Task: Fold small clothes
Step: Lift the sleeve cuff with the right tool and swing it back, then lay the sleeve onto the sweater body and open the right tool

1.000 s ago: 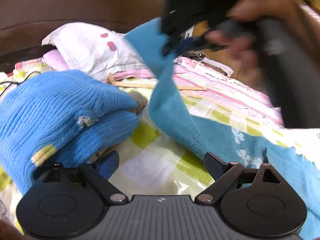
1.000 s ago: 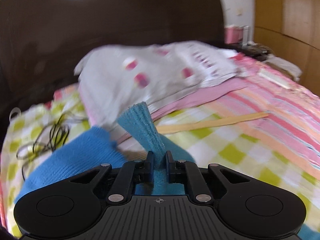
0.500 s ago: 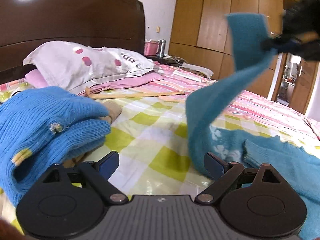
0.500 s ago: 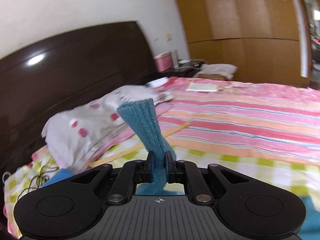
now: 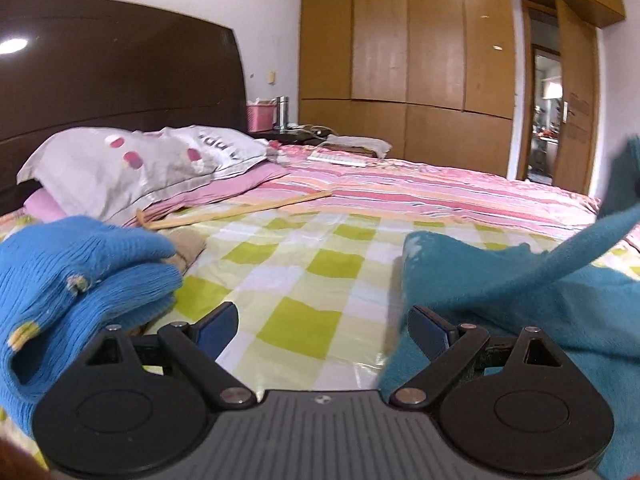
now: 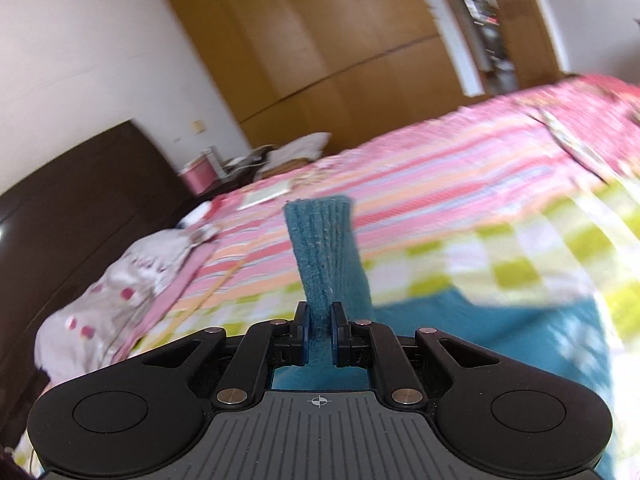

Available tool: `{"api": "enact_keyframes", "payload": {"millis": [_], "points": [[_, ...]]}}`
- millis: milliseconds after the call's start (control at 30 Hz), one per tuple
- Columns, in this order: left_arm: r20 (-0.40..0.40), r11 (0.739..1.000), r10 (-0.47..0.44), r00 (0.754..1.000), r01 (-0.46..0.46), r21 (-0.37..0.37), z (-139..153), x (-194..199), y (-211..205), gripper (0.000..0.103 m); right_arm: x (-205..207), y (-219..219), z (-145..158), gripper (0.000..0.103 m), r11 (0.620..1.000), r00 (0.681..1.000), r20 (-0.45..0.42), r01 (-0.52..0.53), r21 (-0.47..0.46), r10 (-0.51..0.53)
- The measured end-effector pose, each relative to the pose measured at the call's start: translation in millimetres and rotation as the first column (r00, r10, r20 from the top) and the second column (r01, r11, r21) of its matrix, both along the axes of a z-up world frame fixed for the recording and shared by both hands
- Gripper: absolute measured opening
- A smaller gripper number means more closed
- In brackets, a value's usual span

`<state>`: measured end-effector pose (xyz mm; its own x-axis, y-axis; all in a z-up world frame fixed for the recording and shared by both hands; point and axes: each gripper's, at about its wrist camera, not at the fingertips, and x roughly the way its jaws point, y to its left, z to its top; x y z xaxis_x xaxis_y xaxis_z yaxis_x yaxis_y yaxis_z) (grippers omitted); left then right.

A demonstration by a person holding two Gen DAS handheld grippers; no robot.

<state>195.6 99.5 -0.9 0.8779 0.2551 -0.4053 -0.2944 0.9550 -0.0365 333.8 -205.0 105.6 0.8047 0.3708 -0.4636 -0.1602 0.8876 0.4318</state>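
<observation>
Your right gripper (image 6: 319, 330) clamps a teal garment (image 6: 328, 256), its ribbed end lifted above the checked bedspread (image 5: 304, 272). Your left gripper (image 5: 322, 326) hovers with jaws wide apart, beside a blue knit piece (image 5: 80, 272).

- teal garment (image 5: 500, 280): fuzzy knit with pale flecks; lies bunched on the right of the checked bedspread (image 5: 304, 264); 1 narrow ribbed end (image 6: 326, 256) is lifted clear of the bed, pinched and standing upright
- bright blue knit (image 5: 76, 272): ribbed, with small yellow and pale spots; heaped in thick folds on the left, well apart from the teal piece
</observation>
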Motion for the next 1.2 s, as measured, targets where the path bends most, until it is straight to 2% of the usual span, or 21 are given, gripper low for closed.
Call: {"api": "enact_keyframes", "payload": {"millis": [200,333,433,567,700,900,1000,1133,1200], "points": [[-0.016,0.998,-0.045,0.999,0.045,0.052,-2.6,2.2,-12.5,0.097,-22.5,-50.2,-56.5,0.009,0.991,0.986,-0.106,0.131,0.036,-0.126],[-0.031,0.997,-0.055,0.998,0.057,0.052,-5.1,3.2,-13.3,0.097,-33.9,-61.2,-91.1,0.009,0.985,0.972,-0.175,0.166,0.048,-0.155],[-0.040,0.997,-0.058,0.998,0.060,0.046,-6.3,3.7,-13.3,0.097,-37.2,-63.9,-105.6,0.012,0.983,0.965,-0.207,0.175,0.060,-0.159],[-0.045,0.997,-0.061,0.997,0.063,0.049,-7.6,4.4,-13.7,0.097,-38.7,-66.7,-104.0,0.017,0.980,0.965,-0.201,0.187,0.072,-0.169],[-0.047,0.996,-0.062,0.997,0.065,0.058,-7.9,3.8,-15.3,0.097,-41.1,-64.6,-97.0,0.018,0.978,0.962,-0.184,0.209,0.029,-0.200],[-0.073,0.997,-0.055,0.996,0.059,0.040,-10.1,7.2,-11.0,0.097,-48.6,-66.8,-97.9,0.019,0.962,0.944,-0.199,0.272,0.017,-0.263],[-0.090,0.998,-0.052,0.995,0.056,0.039,-11.8,8.7,-10.7,0.097,-51.8,-69.0,-92.8,0.019,0.950,0.933,-0.181,0.305,-0.060,-0.311],[-0.111,0.995,-0.043,0.993,0.052,0.087,-14.2,6.7,-15.6,0.097,-58.1,-70.2,-83.3,0.019,0.927,0.926,-0.138,0.326,-0.184,-0.352],[-0.129,0.993,-0.044,0.991,0.057,0.103,-14.1,6.2,-16.9,0.097,-63.8,-74.6,-81.4,0.019,0.930,0.925,-0.158,0.318,-0.182,-0.347]]}}
